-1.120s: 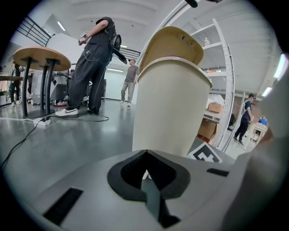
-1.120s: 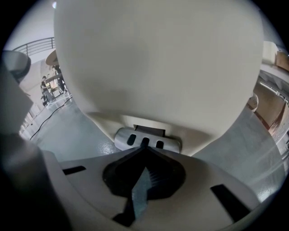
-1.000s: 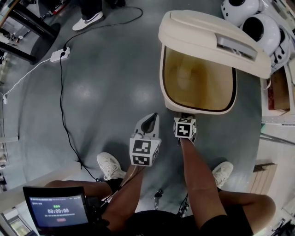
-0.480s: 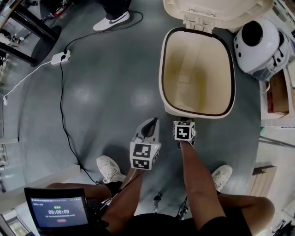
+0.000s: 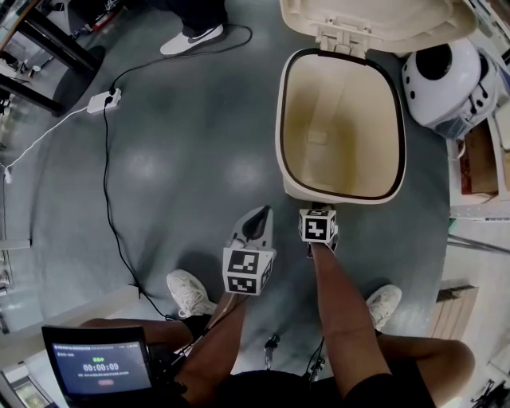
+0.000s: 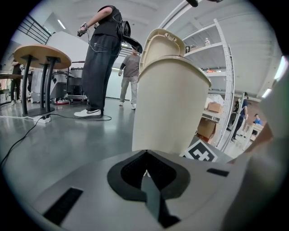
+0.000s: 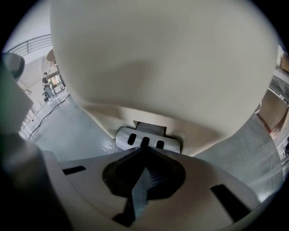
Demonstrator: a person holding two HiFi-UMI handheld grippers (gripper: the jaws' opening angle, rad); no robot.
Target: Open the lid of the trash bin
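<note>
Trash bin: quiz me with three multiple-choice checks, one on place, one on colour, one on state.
1. The right gripper has its tips at: A the pedal; B the power strip; C a shoe.
2. The trash bin is: A blue; B cream; C black.
3. The lid is: A shut; B on the floor; C swung open.
Answers: 1 A, its shut jaws meet the grey pedal at the bin's base. 2 B, cream wall and rim. 3 C, it tilts back, the inside exposed.

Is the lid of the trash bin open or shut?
Open: the lid stands tipped back behind the trash bin, whose inside shows.
</note>
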